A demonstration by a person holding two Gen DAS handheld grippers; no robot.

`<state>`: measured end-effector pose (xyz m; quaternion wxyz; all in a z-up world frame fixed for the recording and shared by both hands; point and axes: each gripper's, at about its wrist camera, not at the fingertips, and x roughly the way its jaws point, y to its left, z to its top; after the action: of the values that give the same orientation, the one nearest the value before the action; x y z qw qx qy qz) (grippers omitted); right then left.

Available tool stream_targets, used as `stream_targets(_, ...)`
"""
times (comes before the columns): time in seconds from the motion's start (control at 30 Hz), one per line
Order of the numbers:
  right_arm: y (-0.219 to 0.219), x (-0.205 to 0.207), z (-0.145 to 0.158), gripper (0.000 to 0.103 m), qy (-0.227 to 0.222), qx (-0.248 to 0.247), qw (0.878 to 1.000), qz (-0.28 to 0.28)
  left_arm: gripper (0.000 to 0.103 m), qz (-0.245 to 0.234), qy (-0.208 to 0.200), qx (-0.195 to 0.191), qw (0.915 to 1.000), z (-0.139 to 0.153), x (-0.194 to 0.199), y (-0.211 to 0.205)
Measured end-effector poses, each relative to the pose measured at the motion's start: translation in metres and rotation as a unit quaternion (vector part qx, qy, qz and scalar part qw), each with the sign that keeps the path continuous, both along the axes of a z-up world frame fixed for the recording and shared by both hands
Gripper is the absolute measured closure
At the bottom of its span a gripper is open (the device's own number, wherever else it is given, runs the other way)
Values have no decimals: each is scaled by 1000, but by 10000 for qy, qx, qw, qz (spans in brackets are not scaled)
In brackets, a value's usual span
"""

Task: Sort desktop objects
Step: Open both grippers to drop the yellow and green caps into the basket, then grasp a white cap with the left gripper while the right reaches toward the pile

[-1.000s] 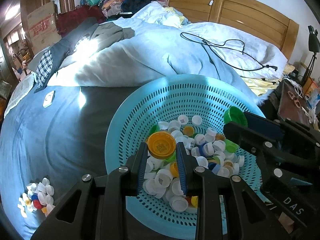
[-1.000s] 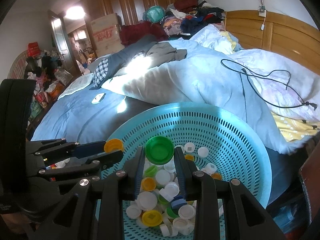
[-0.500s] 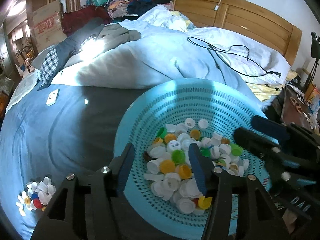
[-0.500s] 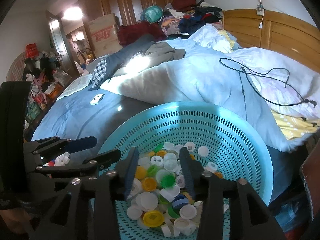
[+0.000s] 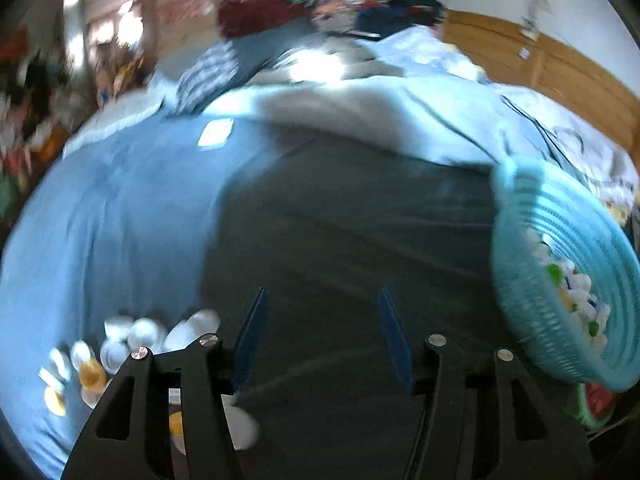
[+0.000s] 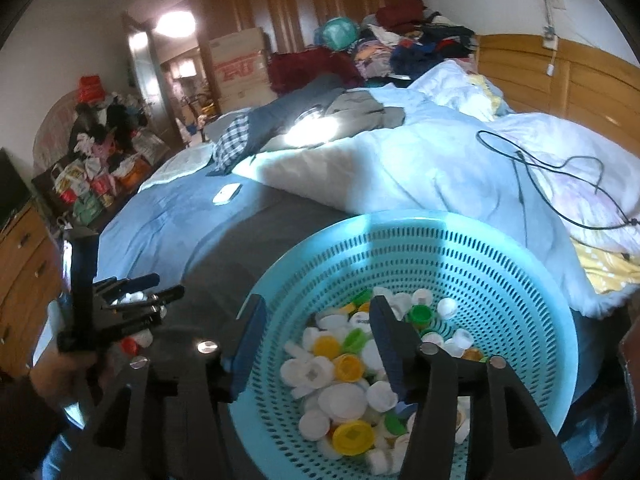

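Note:
A turquoise perforated basket (image 6: 400, 220) on the bed holds several white, yellow and green bottle caps (image 6: 344, 368). My right gripper (image 6: 317, 300) hangs over those caps. Its jaws are opening and nothing is pinched between them. My left gripper (image 5: 323, 292) is open and empty above the dark sheet, left of the basket (image 5: 532, 220). A loose pile of white and yellow caps (image 5: 132, 336) lies just left of it, partly hidden under its left finger. In the right wrist view the left gripper (image 6: 166, 285) is at the far left, held by a hand (image 6: 60, 376). The left wrist view is motion-blurred.
A small white device (image 6: 227, 194) lies on the blue sheet further back. A rumpled pale duvet (image 6: 400, 160) with a black cable (image 6: 560, 168) lies behind the basket. A wooden headboard (image 6: 580, 88) is on the right and a wooden dresser (image 6: 24, 264) on the left.
Both grippers let go of their caps over the basket, the left a yellow one and the right a green one. The left swung away left to the loose pile. The right's jaws widened.

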<state>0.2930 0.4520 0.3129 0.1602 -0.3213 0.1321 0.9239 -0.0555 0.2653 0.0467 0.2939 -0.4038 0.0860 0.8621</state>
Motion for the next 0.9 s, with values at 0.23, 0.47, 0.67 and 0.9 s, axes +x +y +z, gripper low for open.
stream_targets(0.23,-19,-19,-6,42,-261,72,9995,184,52,758,-1142,568,9889,-53,-51,-66)
stream_targets(0.47,-47,-45,-5,36,-370,254,9978,483,51,1645,-1340,1245,9693,-58,-63,-157)
stream_targets(0.67,-105,-89,-20,34,-478,234,9919,1156,51,1501,-1380,1345,9697,-59,-33,-197)
stream_targets(0.9,-193,-171,-79,35,-561,307,9733,2206,51,1285,-1245,1489,9725,-50,13,-234)
